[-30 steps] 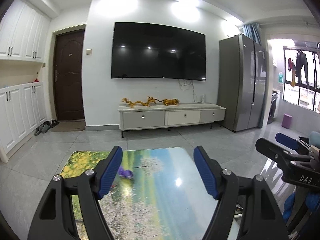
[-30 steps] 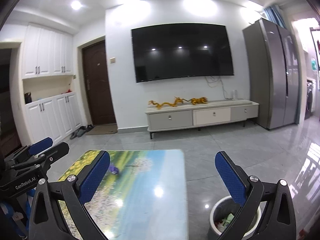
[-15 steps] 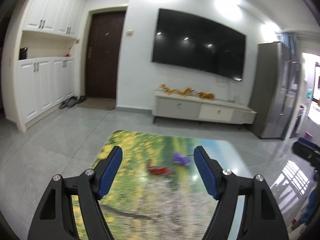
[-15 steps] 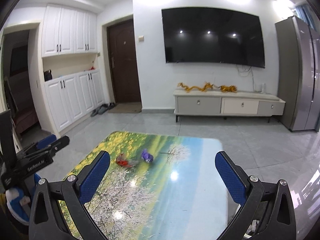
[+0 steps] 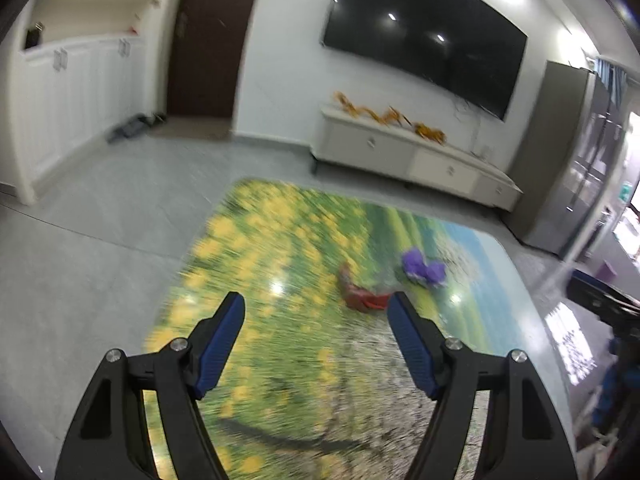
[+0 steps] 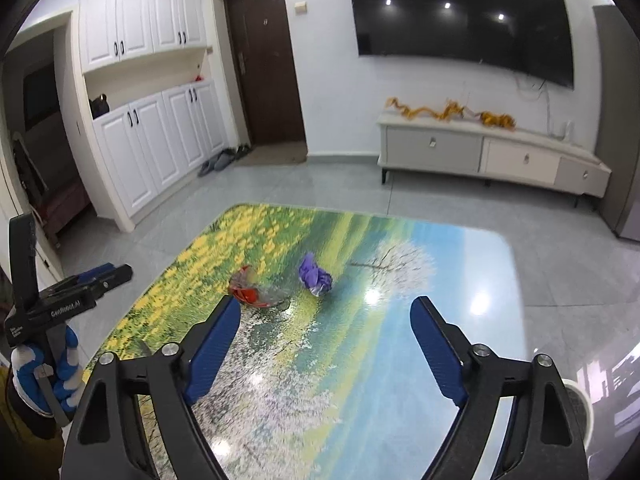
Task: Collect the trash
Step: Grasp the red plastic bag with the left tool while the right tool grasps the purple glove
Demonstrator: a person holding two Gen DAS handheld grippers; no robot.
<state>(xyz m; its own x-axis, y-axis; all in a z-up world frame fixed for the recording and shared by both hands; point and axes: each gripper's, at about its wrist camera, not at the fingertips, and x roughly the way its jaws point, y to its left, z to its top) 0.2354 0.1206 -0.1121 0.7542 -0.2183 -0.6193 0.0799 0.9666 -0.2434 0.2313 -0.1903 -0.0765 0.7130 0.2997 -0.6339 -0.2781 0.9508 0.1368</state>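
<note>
Below, left tongs (image 5: pixel 316 316) released, right tongs (image 6: pixel 326 318) closing on nothing, over a landscape-printed table (image 6: pixel 400 340) bearing two wrappers.

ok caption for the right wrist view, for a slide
Right gripper, jaws closing on nothing, above a red wrapper and purple wrapper on the table.

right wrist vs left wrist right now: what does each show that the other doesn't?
Right wrist only: the gloved hand holding the left tongs, the upper white cabinets, and a white bin rim at the table's right edge. The right tongs are closing with nothing between them.

Left wrist only: the grey fridge and the left tongs' empty gap, seen from behind.

Both: the meadow-print table, red wrapper, purple wrapper, TV, low TV cabinet and dark door.
</note>
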